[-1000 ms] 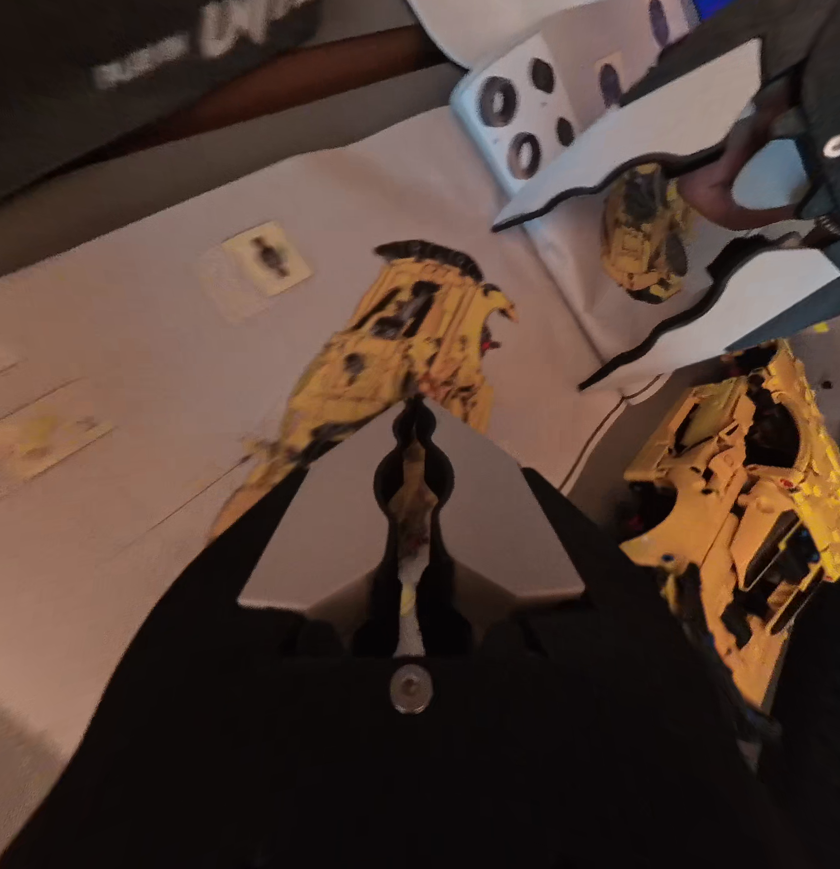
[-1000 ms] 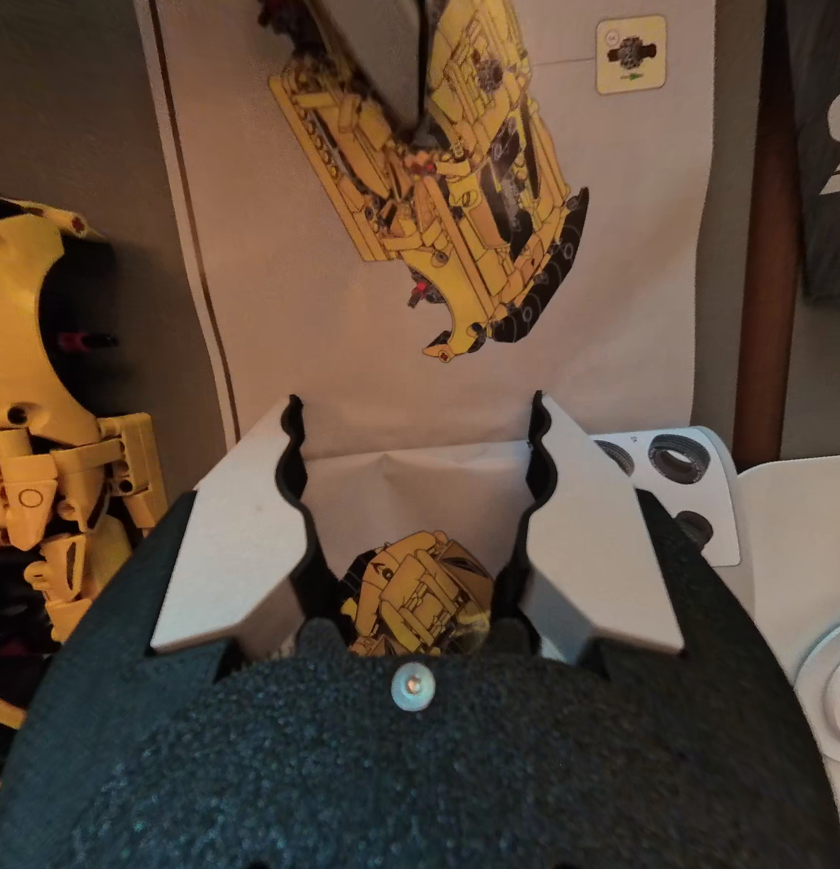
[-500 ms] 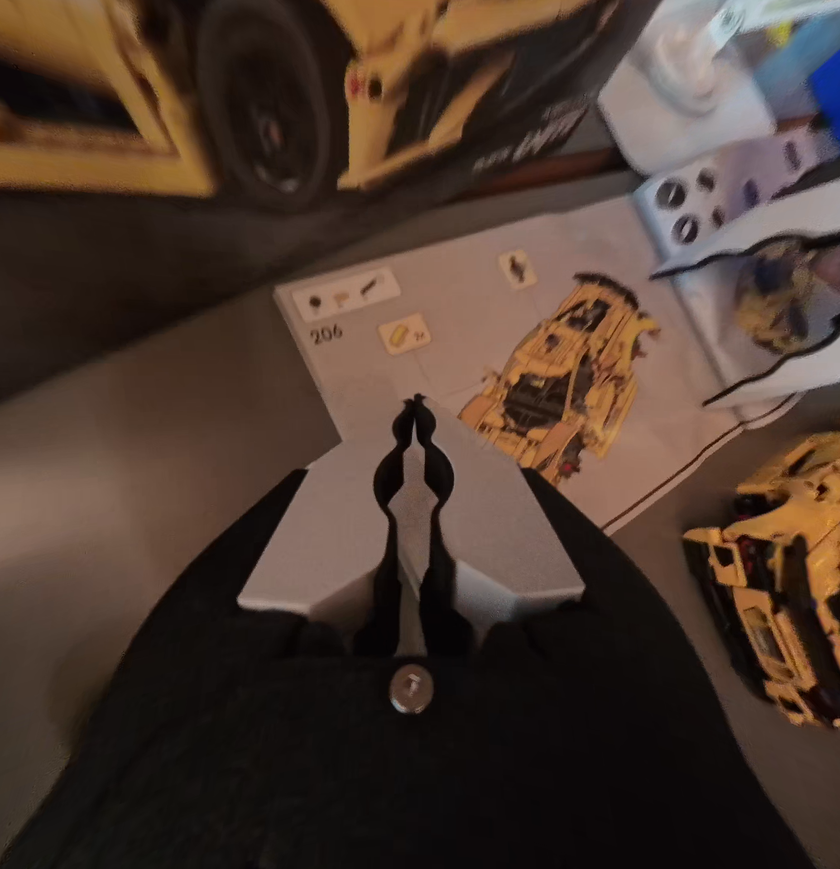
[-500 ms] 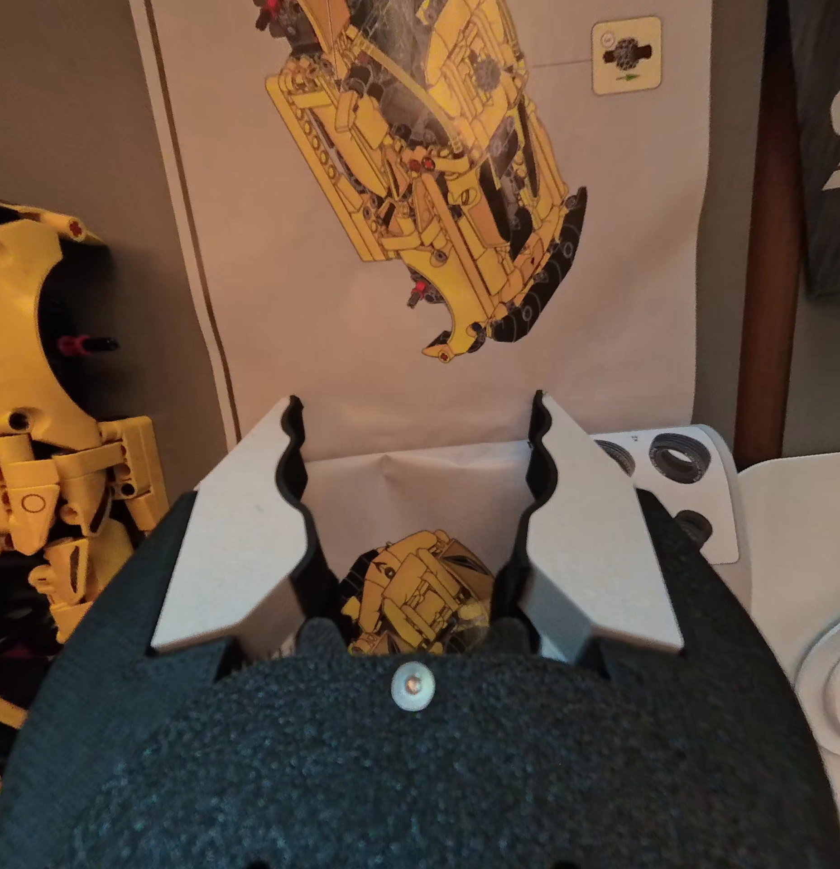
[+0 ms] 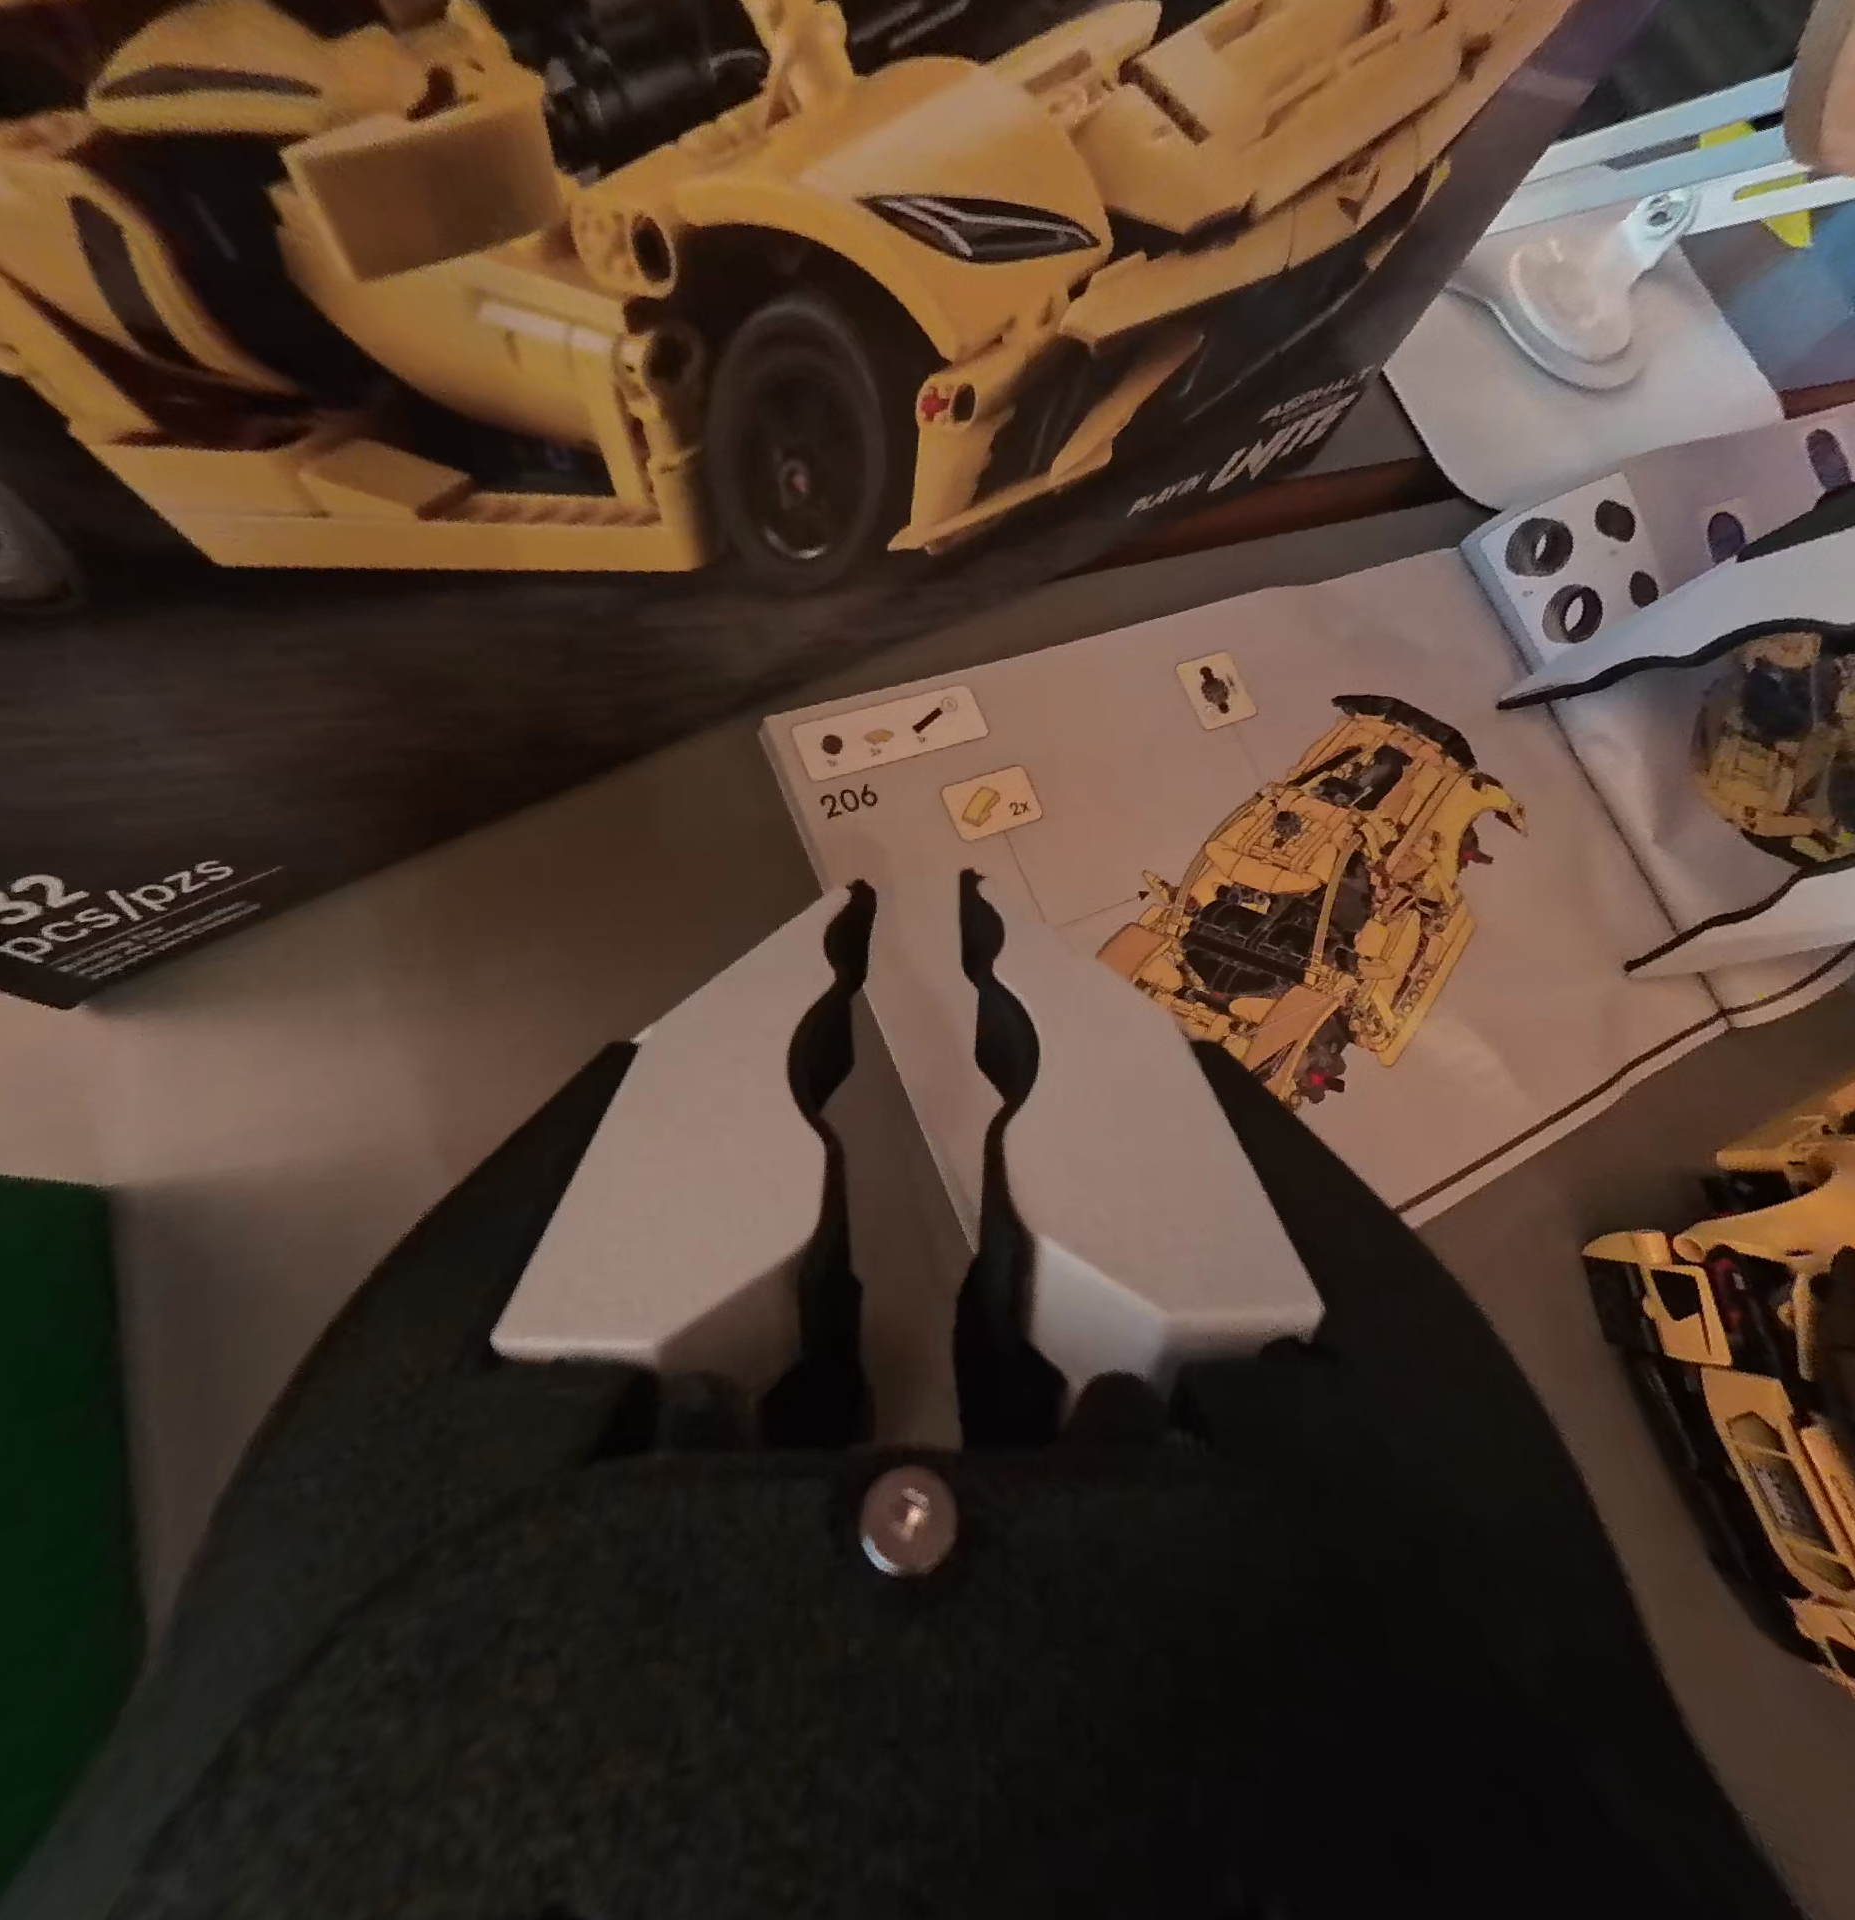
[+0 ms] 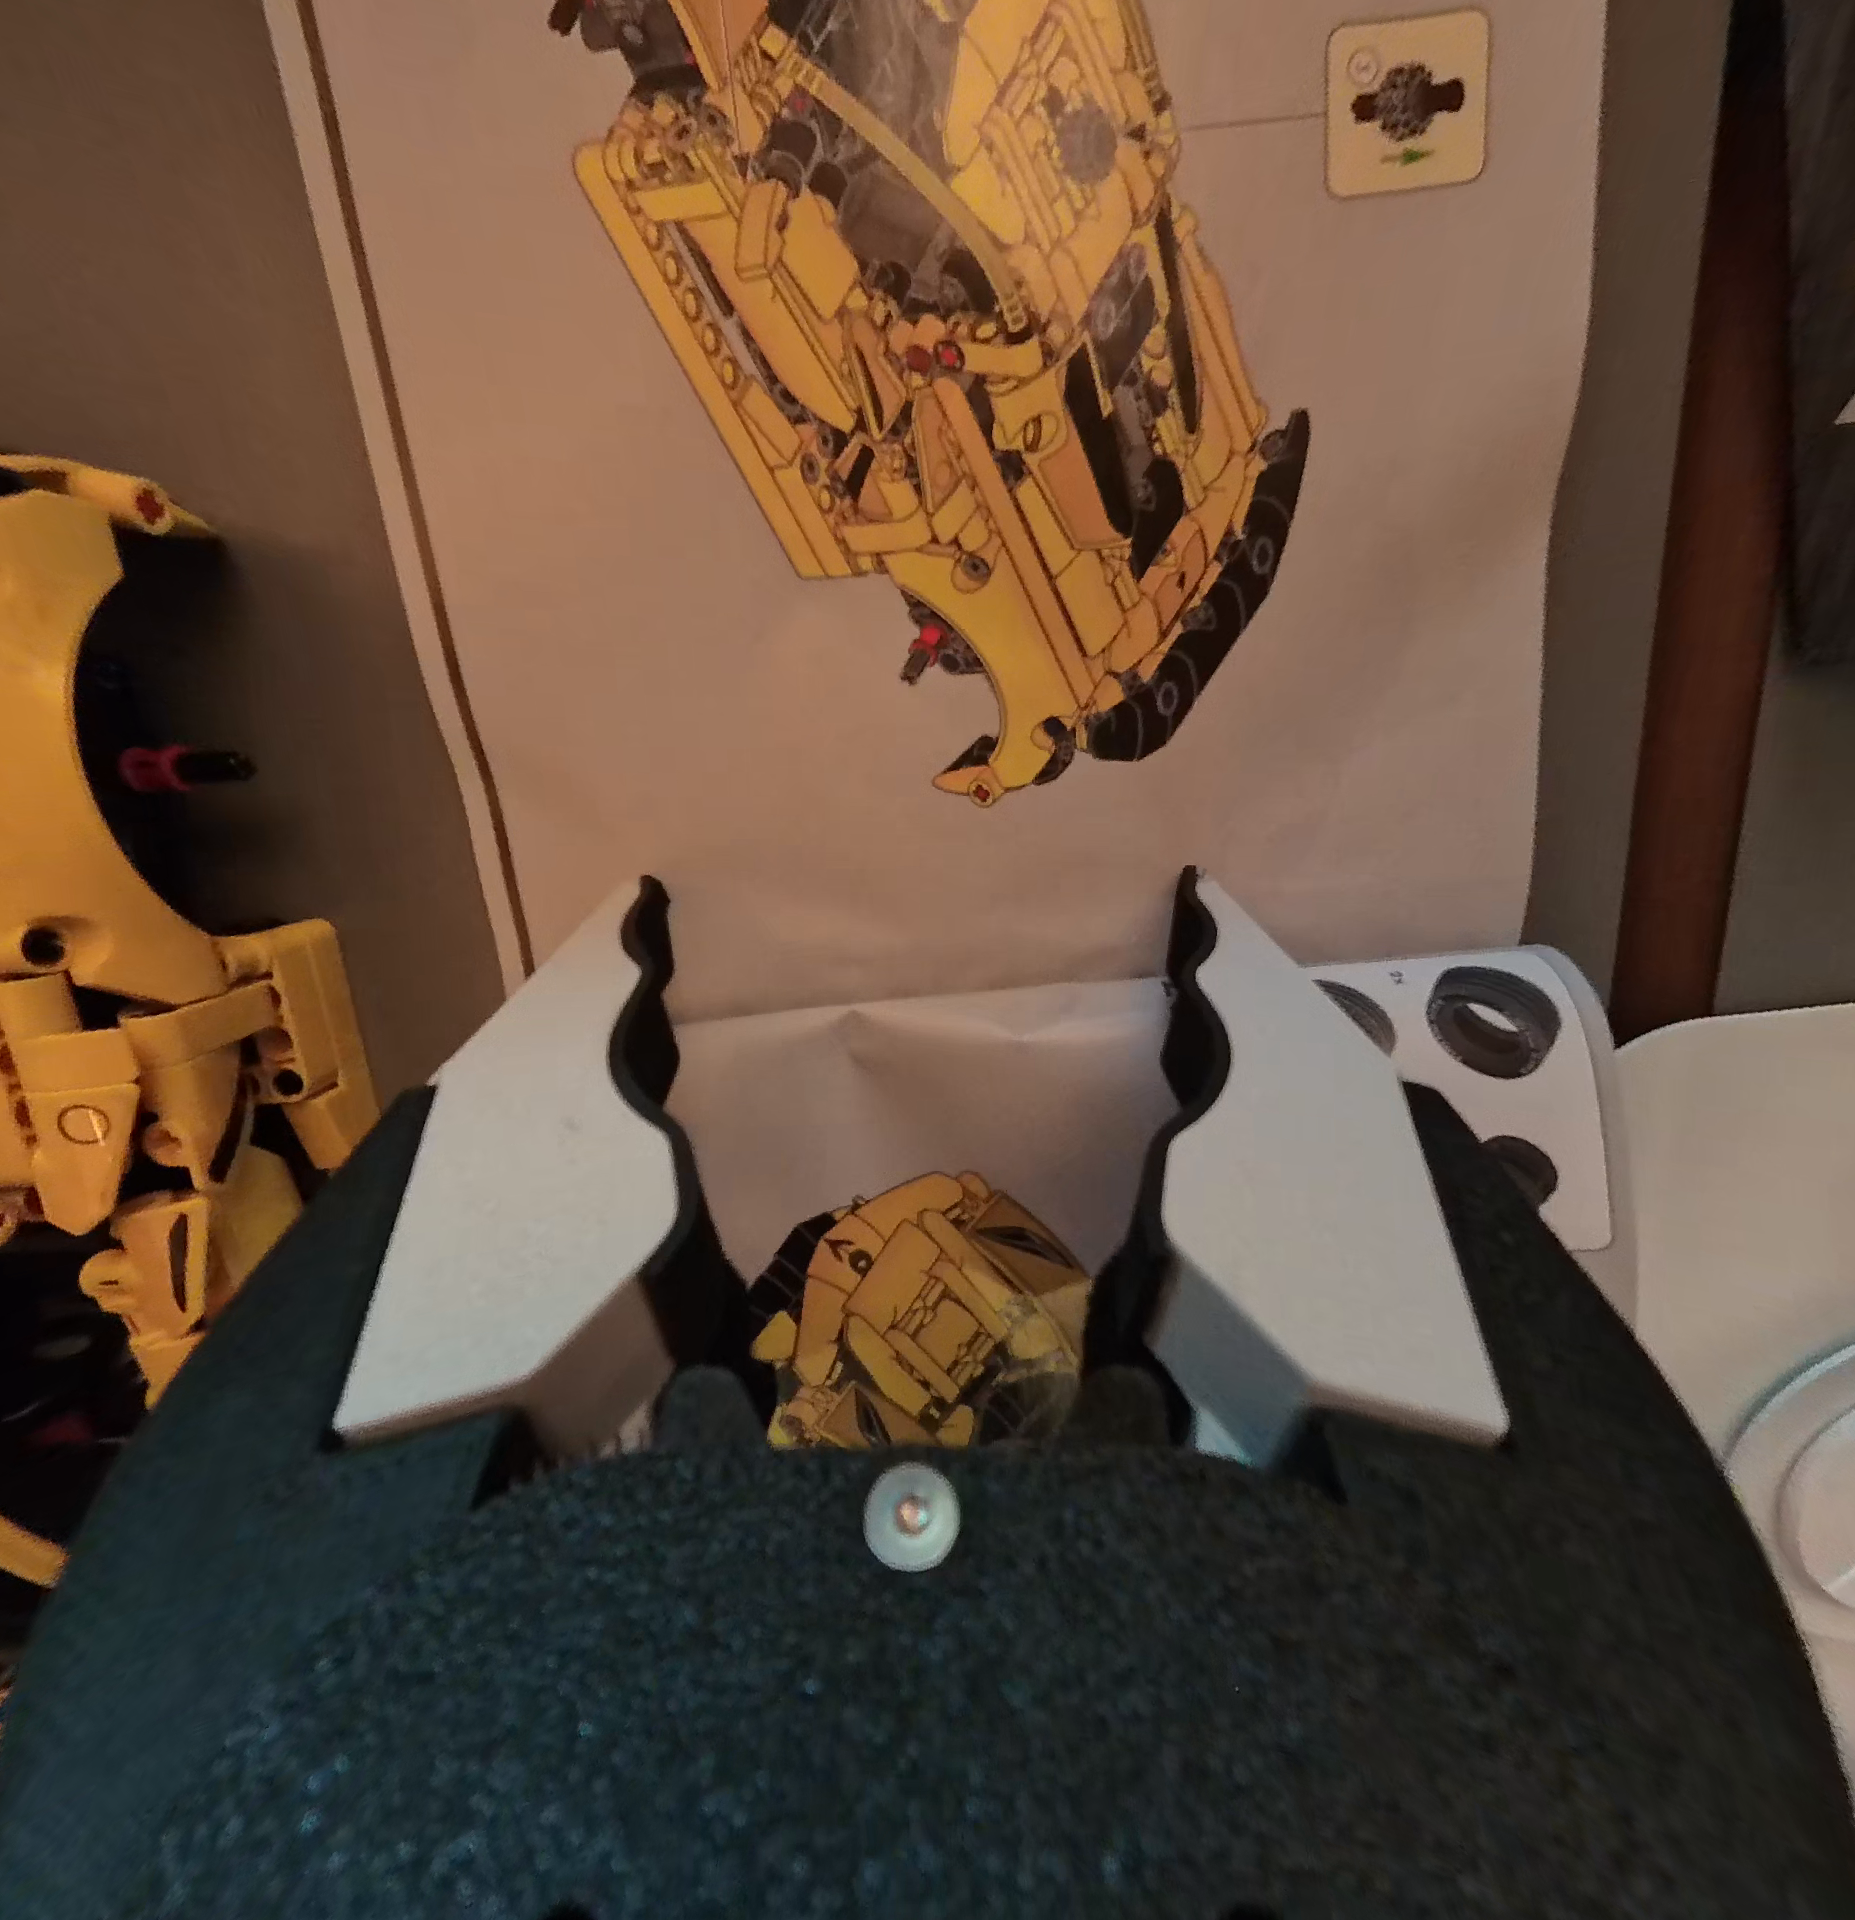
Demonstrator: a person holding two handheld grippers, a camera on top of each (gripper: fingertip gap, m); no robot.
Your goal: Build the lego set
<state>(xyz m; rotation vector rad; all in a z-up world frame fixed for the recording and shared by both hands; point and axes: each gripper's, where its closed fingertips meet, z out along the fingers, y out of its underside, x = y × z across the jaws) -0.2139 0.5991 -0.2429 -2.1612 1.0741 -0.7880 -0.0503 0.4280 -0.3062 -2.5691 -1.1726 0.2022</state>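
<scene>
Both grippers hold nothing: left gripper (image 5: pixel 910 894) fingers narrowly parted, right gripper (image 6: pixel 918 883) fingers wide over the glossy instruction booklet (image 6: pixel 694 727).

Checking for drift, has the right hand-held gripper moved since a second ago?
No. The right hand-held gripper sits in the same place over the instruction booklet.

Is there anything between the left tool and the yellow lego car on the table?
Nothing visible. The left tool, open and empty, hovers over a corner of the instruction booklet. The lego car lies off to its right, with only bare table between.
</scene>
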